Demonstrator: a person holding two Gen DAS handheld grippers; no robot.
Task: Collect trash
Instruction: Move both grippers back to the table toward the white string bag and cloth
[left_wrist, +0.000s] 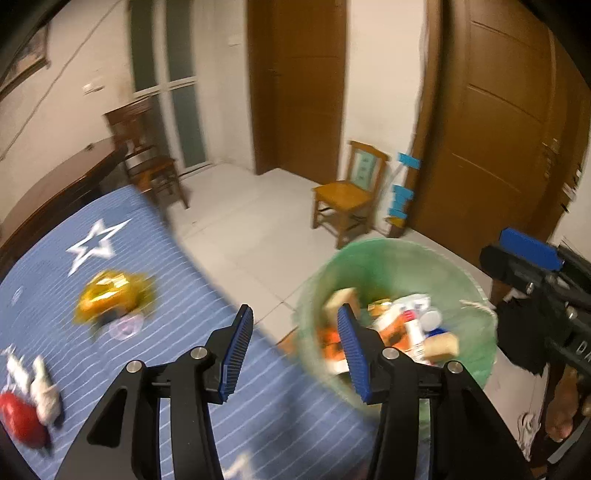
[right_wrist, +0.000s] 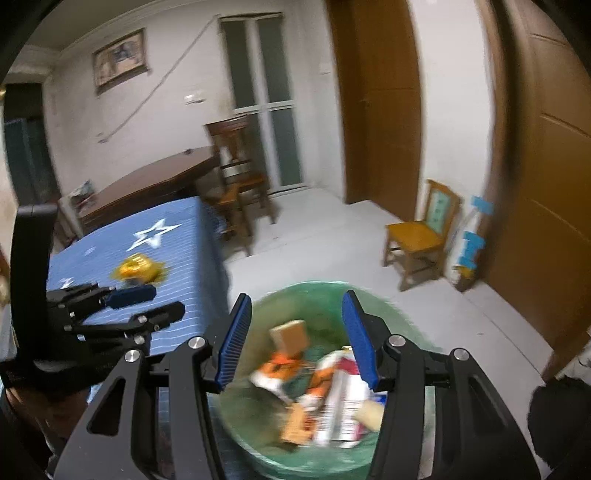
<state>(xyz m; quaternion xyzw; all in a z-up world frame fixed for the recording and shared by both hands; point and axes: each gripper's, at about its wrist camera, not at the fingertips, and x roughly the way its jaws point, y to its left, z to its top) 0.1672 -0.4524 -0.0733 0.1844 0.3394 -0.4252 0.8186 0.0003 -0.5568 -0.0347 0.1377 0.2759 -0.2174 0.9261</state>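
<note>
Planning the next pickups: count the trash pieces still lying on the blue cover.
4 visible: a yellow wrapper mid-cover, a clear plastic piece beside it, a white crumpled piece and a red item at the near left edge. More may lie outside the frame.

You are in a home bedroom: a bed under a blue striped sheet with white stars (left_wrist: 155, 258) stands near brown wooden doors (left_wrist: 491, 122). A small yellow wooden chair (right_wrist: 417, 236) and a framed picture (right_wrist: 120, 59) furnish it.
</note>
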